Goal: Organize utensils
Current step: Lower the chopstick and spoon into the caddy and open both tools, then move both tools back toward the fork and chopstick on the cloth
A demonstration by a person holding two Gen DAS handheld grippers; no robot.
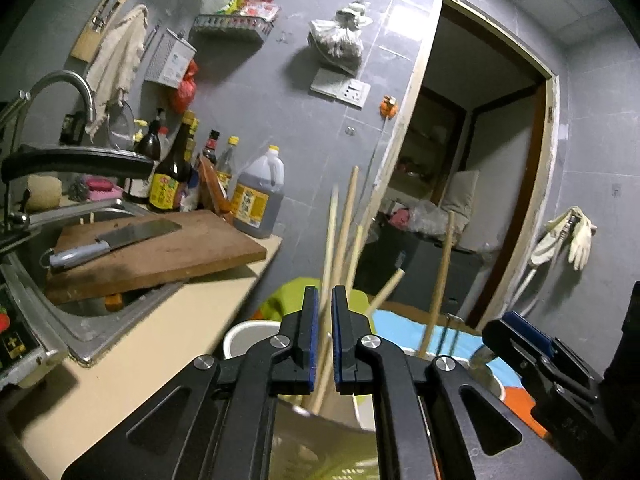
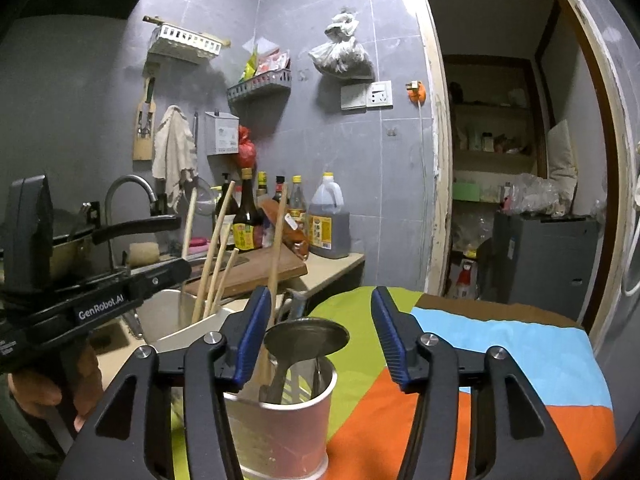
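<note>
My left gripper [image 1: 325, 296] is shut on a wooden chopstick [image 1: 329, 240] and holds it upright over a white cup [image 2: 180, 320] that holds several more chopsticks [image 2: 212, 268]. My right gripper [image 2: 316, 300] is open and empty, just above a pink cup [image 2: 280, 424]. The pink cup holds a metal ladle [image 2: 306, 340], a spoon and one chopstick [image 2: 276, 256]. Both cups stand on a cloth of green, blue and orange patches [image 2: 460, 360]. The right gripper also shows at the right edge of the left wrist view [image 1: 520, 332].
A counter at the left carries a sink [image 1: 100, 312], a wooden cutting board [image 1: 160, 252] with a cleaver [image 1: 116, 240], sauce bottles [image 1: 168, 176] and an oil jug [image 1: 260, 196]. A pan handle [image 1: 80, 160] juts over the sink. An open doorway [image 2: 520, 160] lies behind.
</note>
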